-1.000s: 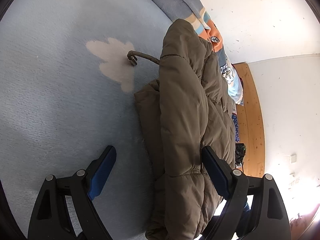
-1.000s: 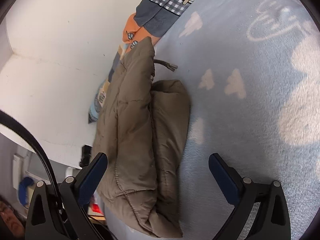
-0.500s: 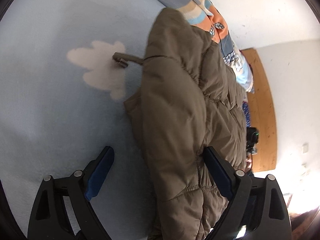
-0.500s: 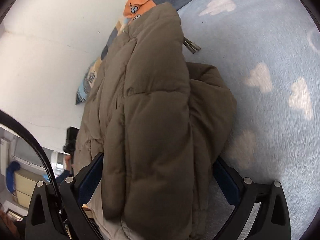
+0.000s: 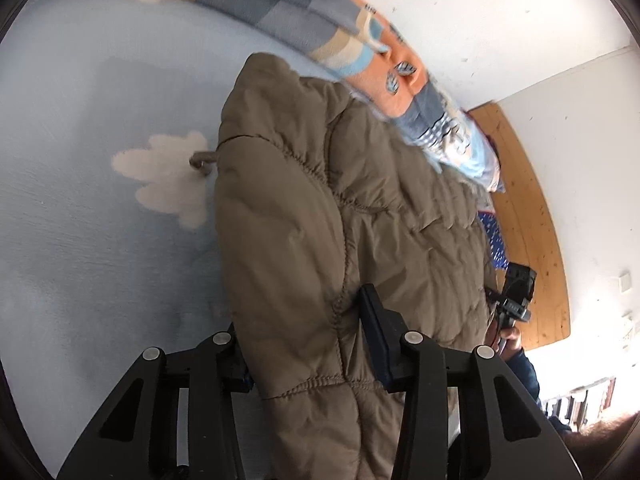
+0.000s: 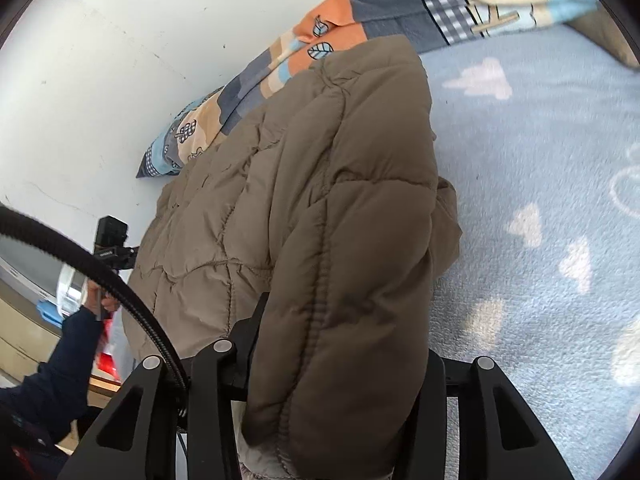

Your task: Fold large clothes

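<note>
A brown padded jacket [image 5: 300,220] lies folded on a light blue bed cover [image 5: 100,240], its near edge raised. My left gripper [image 5: 304,344] has its jaws closing on that edge; the right pad [image 5: 374,340] presses into the padding and the other finger is hidden behind the cloth. In the right wrist view the same jacket [image 6: 320,200] fills the middle. My right gripper [image 6: 340,340] is closing on a thick roll of it, and both fingers are mostly covered by the cloth. A drawstring toggle [image 5: 200,158] sticks out at the jacket's left side.
A patchwork quilt [image 5: 360,52] [image 6: 400,12] lies bunched along the white wall behind the jacket. The cloud-patterned cover [image 6: 540,160] stretches to the right. A wooden bed board [image 5: 528,200] stands past the jacket. The other hand's device [image 5: 516,292] [image 6: 112,240] shows at the jacket's far side.
Both grippers stood wide open around the jacket's edge and have now closed onto it. The jacket's near edge has come up and fills more of both views.
</note>
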`<state>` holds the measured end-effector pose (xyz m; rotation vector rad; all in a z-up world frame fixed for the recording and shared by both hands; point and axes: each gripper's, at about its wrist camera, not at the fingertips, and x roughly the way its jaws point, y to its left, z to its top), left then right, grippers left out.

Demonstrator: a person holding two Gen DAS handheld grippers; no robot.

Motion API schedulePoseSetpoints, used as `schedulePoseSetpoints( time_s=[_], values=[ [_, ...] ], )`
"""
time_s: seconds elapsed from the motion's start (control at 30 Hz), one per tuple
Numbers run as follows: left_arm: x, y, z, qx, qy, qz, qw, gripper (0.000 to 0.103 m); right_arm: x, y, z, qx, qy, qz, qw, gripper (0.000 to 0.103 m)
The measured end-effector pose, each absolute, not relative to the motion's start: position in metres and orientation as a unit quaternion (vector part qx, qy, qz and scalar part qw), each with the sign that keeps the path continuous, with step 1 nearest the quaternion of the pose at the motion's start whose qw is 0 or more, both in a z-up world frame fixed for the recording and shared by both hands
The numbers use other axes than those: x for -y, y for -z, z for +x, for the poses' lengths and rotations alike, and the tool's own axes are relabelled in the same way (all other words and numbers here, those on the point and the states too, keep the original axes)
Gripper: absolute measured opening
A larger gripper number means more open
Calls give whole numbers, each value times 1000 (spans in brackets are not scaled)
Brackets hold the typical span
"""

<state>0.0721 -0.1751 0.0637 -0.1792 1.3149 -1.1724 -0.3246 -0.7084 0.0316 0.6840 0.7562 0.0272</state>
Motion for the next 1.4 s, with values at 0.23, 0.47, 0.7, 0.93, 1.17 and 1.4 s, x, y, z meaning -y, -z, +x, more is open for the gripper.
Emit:
schedulePoseSetpoints(
  time_s=[0.23,0.47,0.7,0.93,1.17,1.4],
  values=[
    [171,-89,57,-555,516,-81,647,42,696,-58,-329,-353,-4,289,890,41],
    [172,-107,42,-552,525,-74,644,42,687,-78,-340,-340,-11,282,897,39],
    [171,-119,19,-551,533,-66,639,42,672,-96,-357,-334,-18,274,901,38],
    [144,-136,-14,-547,558,-85,617,34,648,-108,-384,-335,-23,269,903,38],
    [136,-128,-27,-554,529,-48,642,34,623,-106,-414,-346,-22,275,897,38],
    [153,-90,3,-574,469,-3,671,80,635,-82,-411,-365,17,294,883,38]
  ],
)
